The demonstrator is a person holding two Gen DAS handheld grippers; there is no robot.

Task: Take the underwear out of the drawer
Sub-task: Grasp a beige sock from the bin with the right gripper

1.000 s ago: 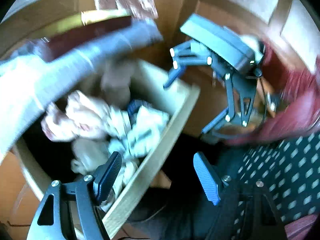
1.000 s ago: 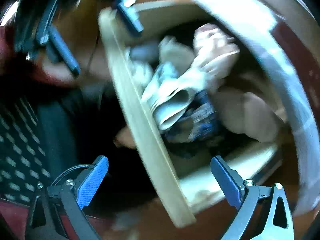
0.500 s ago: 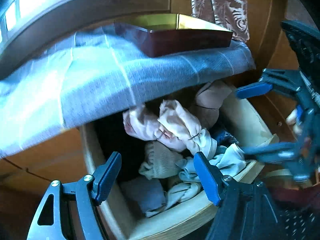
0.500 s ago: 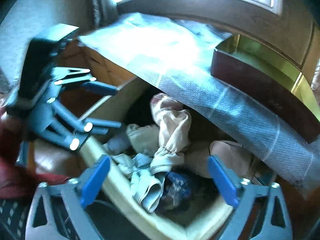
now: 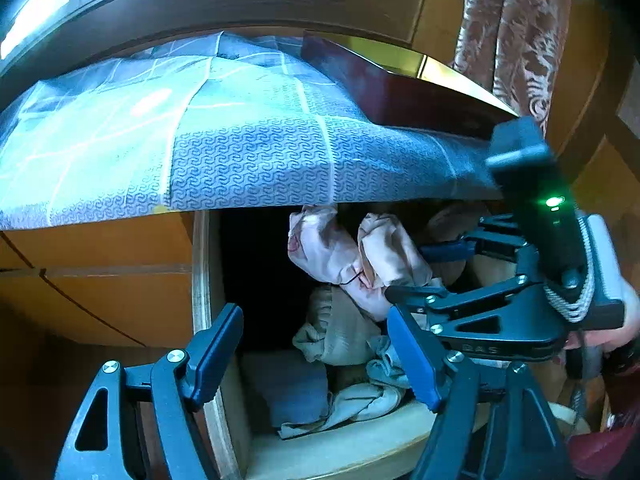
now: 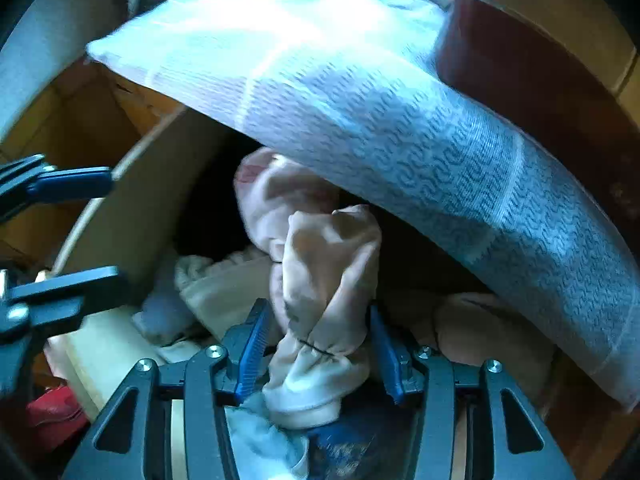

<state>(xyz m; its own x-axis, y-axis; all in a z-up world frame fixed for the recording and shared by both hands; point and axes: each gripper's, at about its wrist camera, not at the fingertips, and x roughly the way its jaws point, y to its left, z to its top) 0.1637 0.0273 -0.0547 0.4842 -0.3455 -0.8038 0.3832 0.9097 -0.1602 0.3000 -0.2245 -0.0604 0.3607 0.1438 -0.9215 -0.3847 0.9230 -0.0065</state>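
Note:
The light wooden drawer (image 5: pixel 340 448) stands pulled out, full of crumpled underwear. A pink-beige bundle (image 5: pixel 360 256) lies on top of the pile. In the right wrist view my right gripper (image 6: pixel 318 348) is shut on the lower part of this bundle (image 6: pixel 324 280), both blue pads pressing its sides. In the left wrist view the right gripper (image 5: pixel 420 272) reaches in from the right around the same bundle. My left gripper (image 5: pixel 316 360) hangs open over the drawer's front left corner with nothing between its fingers. The right wrist view shows the left gripper (image 6: pixel 80 236) beside the drawer's side wall (image 6: pixel 132 184).
A blue patterned cloth (image 5: pixel 248 160) hangs over the cabinet top just above the drawer, with a dark red box (image 5: pixel 400 96) on it. A ribbed beige garment (image 5: pixel 340 336), a folded blue one (image 5: pixel 296 392) and a pale one (image 5: pixel 360 400) fill the drawer. A hand (image 5: pixel 628 320) holds the right gripper.
My right gripper has come down into the drawer and shut on the pink-beige bundle; half a second ago it was wide open above the pile. The left gripper stays open.

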